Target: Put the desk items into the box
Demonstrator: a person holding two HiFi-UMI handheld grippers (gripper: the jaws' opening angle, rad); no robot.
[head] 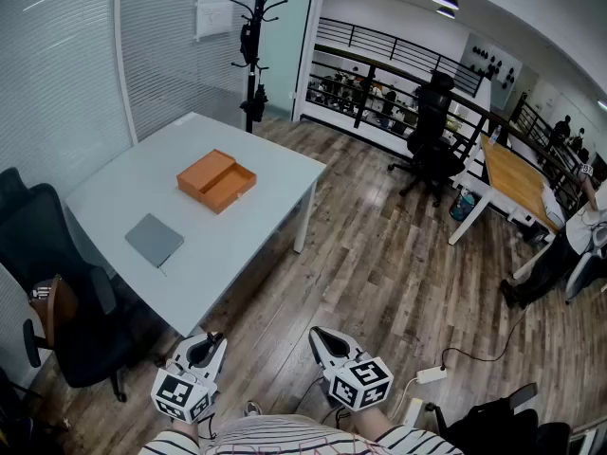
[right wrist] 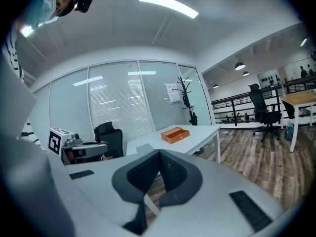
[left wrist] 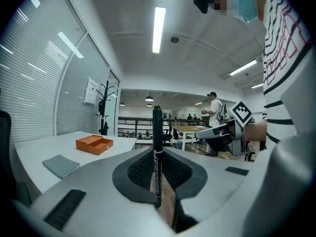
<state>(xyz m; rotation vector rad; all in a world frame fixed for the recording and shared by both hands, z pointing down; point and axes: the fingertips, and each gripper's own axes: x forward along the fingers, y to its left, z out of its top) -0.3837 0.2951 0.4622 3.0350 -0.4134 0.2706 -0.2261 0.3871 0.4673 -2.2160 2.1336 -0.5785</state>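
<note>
Transport step. My left gripper pinches a slim black marker pen upright. Right gripper is pressed together, empty. Open orange cardboard box sits far on the white table, flat grey notebook near-left of it. Next: close in and release the pen over the box.

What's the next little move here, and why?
Probably step toward the table and bring the left gripper over the box. It is shut on a black pen, while the open orange box sits far ahead on the table. The right gripper is shut with nothing in it, and a grey notebook lies near the box.
</note>
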